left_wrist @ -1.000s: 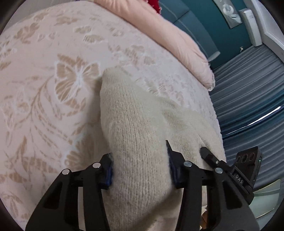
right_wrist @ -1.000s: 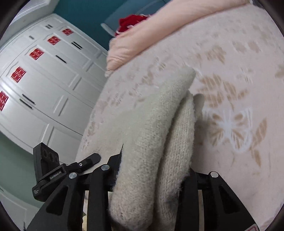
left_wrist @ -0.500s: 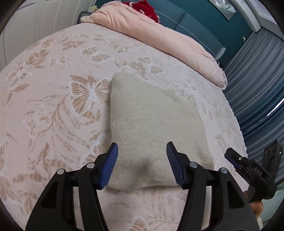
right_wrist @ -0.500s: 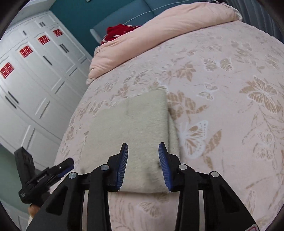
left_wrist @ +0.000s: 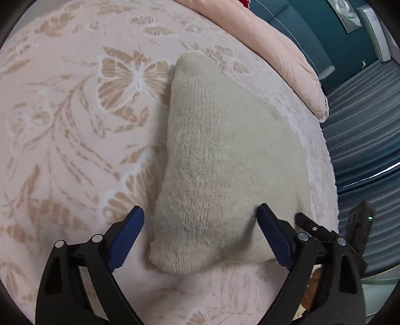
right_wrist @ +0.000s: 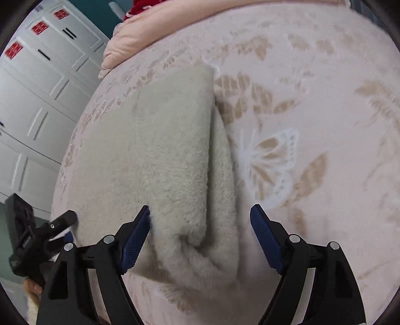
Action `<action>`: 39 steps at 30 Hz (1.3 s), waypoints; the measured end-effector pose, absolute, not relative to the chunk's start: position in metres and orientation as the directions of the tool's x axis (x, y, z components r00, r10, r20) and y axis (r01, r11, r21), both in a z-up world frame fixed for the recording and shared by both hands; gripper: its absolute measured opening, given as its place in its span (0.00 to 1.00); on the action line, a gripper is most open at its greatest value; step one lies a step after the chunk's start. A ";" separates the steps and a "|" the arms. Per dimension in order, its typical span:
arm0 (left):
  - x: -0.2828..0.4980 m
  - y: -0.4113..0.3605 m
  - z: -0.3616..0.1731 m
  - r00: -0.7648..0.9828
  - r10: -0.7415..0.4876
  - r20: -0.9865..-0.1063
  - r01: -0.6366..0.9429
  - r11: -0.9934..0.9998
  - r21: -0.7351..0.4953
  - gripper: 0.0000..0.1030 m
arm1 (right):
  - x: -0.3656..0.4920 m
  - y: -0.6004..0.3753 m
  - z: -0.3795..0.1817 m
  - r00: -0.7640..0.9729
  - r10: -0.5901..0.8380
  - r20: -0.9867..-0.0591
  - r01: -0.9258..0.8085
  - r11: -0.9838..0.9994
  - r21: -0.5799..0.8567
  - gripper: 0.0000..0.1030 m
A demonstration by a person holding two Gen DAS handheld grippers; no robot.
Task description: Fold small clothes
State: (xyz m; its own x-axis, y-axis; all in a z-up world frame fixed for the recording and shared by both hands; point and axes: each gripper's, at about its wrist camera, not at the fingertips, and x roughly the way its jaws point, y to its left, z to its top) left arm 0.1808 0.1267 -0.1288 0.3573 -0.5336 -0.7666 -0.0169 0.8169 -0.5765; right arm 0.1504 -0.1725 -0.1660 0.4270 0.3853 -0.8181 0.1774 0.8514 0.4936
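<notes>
A cream knitted garment (left_wrist: pixel 220 160) lies folded on the pink butterfly-patterned bedspread (left_wrist: pixel 75 140). My left gripper (left_wrist: pixel 200 225) is open, its blue pads on either side of the garment's near left corner, not closed on it. In the right wrist view the same garment (right_wrist: pixel 162 155) shows its layered right edge. My right gripper (right_wrist: pixel 200 225) is open wide and straddles that near right corner. The other gripper shows at the frame edge in each view: the right one (left_wrist: pixel 360 225) and the left one (right_wrist: pixel 27 235).
A pink duvet (left_wrist: pixel 282 50) lies along the head of the bed, with something red behind it (right_wrist: pixel 140 6). White wardrobe doors (right_wrist: pixel 32 82) stand beyond the bed's left side. Grey-blue curtains (left_wrist: pixel 365 130) and a teal wall (left_wrist: pixel 322 22) are on the other side.
One second ago both grippers held the garment. They let go, pulled back, and have now come close again with jaws opened wider around the near corners.
</notes>
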 end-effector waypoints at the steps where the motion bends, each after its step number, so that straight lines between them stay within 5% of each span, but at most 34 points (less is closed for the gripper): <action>1: 0.186 0.127 -0.139 0.333 -0.577 -0.745 -0.030 0.784 -0.620 0.78 | 0.155 -0.174 -0.179 0.422 0.457 -0.783 0.207 0.792 0.574 0.56; 2: 0.190 0.128 -0.147 0.310 -0.626 -0.715 -0.045 0.742 -0.669 0.70 | 0.157 -0.174 -0.185 0.435 0.503 -0.747 0.215 0.747 0.629 0.43; 4: 0.195 0.129 -0.148 0.309 -0.638 -0.705 -0.058 0.727 -0.684 0.65 | 0.155 -0.166 -0.174 0.463 0.489 -0.740 0.190 0.760 0.621 0.33; 7: 0.189 0.122 -0.125 0.320 -0.613 -0.722 0.039 0.770 -0.637 0.57 | 0.130 -0.159 -0.130 0.536 0.505 -0.677 0.110 0.753 0.648 0.27; 10: 0.176 0.115 -0.118 0.294 -0.635 -0.714 0.094 0.763 -0.640 0.57 | 0.100 -0.154 -0.105 0.567 0.429 -0.703 0.079 0.821 0.565 0.31; 13: 0.167 0.101 -0.136 0.288 -0.570 -0.770 0.114 0.818 -0.563 0.63 | 0.103 -0.155 -0.154 0.438 0.310 -0.844 0.151 0.900 0.409 0.40; 16: 0.152 0.102 -0.120 0.351 -0.523 -0.777 0.124 0.848 -0.514 0.65 | 0.079 -0.181 -0.138 0.522 0.341 -0.782 0.229 0.827 0.513 0.44; 18: 0.136 0.104 -0.093 0.423 -0.451 -0.786 0.161 0.891 -0.424 0.64 | 0.054 -0.175 -0.087 0.612 0.183 -0.769 0.194 0.908 0.370 0.46; 20: 0.121 0.103 -0.066 0.491 -0.378 -0.785 0.186 0.926 -0.329 0.64 | 0.047 -0.163 -0.070 0.610 0.195 -0.768 0.126 0.933 0.337 0.26; 25: 0.103 0.075 -0.045 0.534 -0.283 -0.796 0.252 0.953 -0.170 0.69 | 0.075 -0.132 -0.124 0.451 0.105 -0.886 0.064 0.987 0.150 0.20; 28: 0.116 0.053 -0.087 0.462 -0.156 -0.873 0.241 0.969 -0.045 0.69 | 0.078 -0.136 -0.143 0.433 0.085 -0.897 0.116 0.982 0.150 0.24; 34: 0.095 0.069 -0.085 0.436 -0.158 -0.886 0.141 0.984 -0.106 0.68 | 0.044 -0.130 -0.082 0.505 0.015 -0.863 0.150 0.983 0.105 0.31; 37: 0.074 0.069 -0.058 0.485 -0.158 -0.860 0.135 0.985 -0.105 0.78 | 0.021 -0.134 -0.065 0.531 -0.018 -0.847 0.191 0.976 0.099 0.48; 39: 0.059 0.066 -0.041 0.536 -0.145 -0.832 0.135 0.987 -0.085 0.93 | 0.005 -0.136 -0.058 0.546 -0.041 -0.836 0.221 0.970 0.097 0.59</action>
State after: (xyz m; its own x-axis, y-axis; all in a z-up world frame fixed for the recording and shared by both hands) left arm 0.0588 0.0665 -0.0406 0.5356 -0.1445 -0.8320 0.1345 0.9873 -0.0849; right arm 0.0050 -0.1357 -0.0585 0.5465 -0.0410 -0.8365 0.2210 0.9705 0.0968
